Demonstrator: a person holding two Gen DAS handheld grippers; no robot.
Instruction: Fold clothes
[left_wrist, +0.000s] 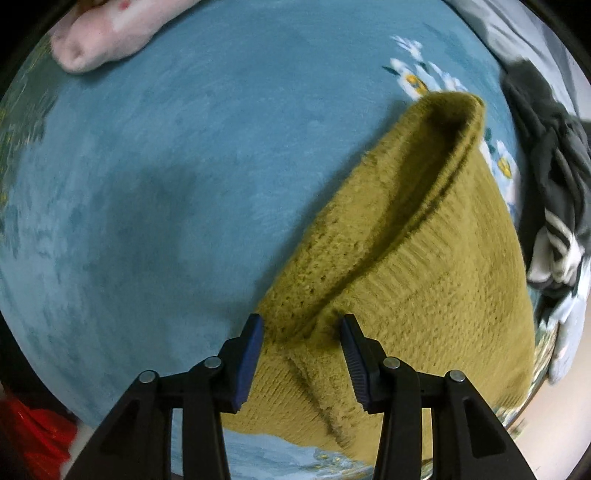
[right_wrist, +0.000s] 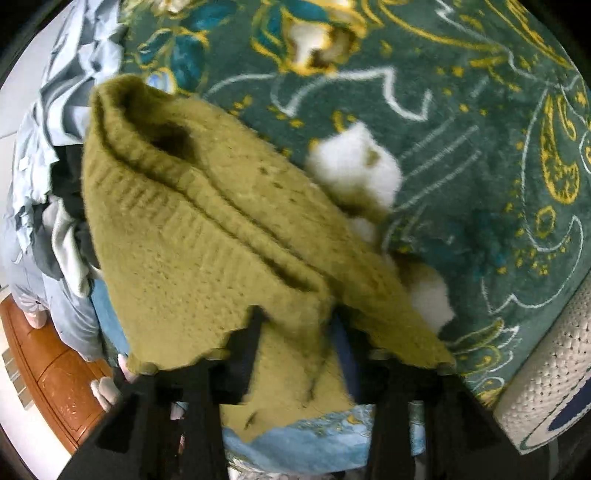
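Currently, my left tongs (left_wrist: 301, 326) stand spread, a raised fold of the sweater (left_wrist: 424, 266) between them on the blue carpet (left_wrist: 166, 166). My right tongs (right_wrist: 295, 328) pinch the sweater (right_wrist: 192, 236), which drapes over them; dark clothes (left_wrist: 554, 177) lie beside.

Left view: wide bare blanket (left_wrist: 184, 166) left and ahead of the sweater (left_wrist: 424, 258), free to pass. Pink garment (left_wrist: 107, 33) far off at the top-left edge. Right side blocked by a dark clothes heap (left_wrist: 554, 177) just beside the sweater. Right view: sweater (right_wrist: 207, 236) drapes over the finger bases, blocking the near centre; clothes pile (right_wrist: 55, 184) crowds the left; patterned blanket (right_wrist: 480, 147) open to the right, pillow (right_wrist: 546, 369) at the lower-right edge.
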